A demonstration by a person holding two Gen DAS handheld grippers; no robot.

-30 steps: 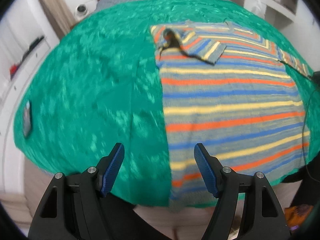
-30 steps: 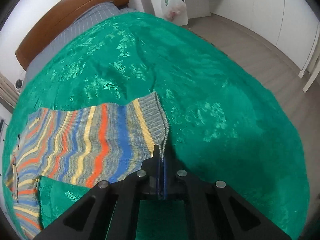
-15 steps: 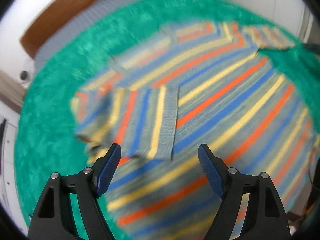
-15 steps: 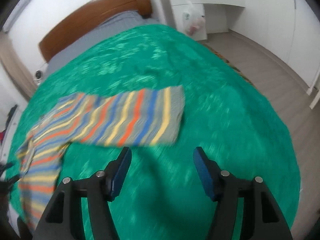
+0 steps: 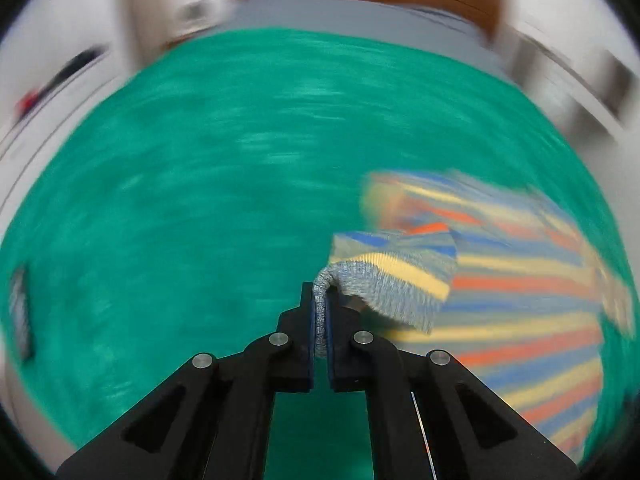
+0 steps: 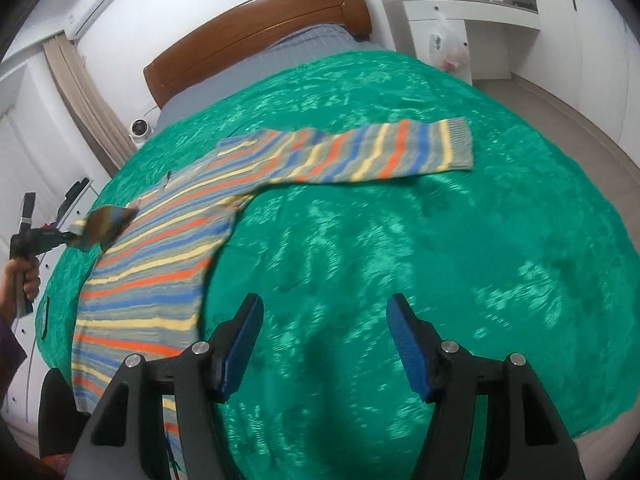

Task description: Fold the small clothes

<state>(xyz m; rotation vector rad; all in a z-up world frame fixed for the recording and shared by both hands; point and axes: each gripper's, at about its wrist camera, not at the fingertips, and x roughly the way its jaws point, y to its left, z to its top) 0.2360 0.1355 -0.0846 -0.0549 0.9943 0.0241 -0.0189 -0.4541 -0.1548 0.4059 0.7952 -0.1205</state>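
Green bedspread carries a striped sweater. Left gripper has just closed, clamping its cuff. Right gripper, at 6 o'clock, stands wide, empty.

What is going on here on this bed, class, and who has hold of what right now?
A person with a handheld gripper in each hand is folding a striped sweater spread on a green bedspread. The left gripper has just closed and is shut on the grey ribbed cuff of one sleeve, lifting it off the sweater's body. The right gripper is open and holds nothing; the other sleeve lies stretched out flat on the bedspread ahead of it. No fold is finished yet.
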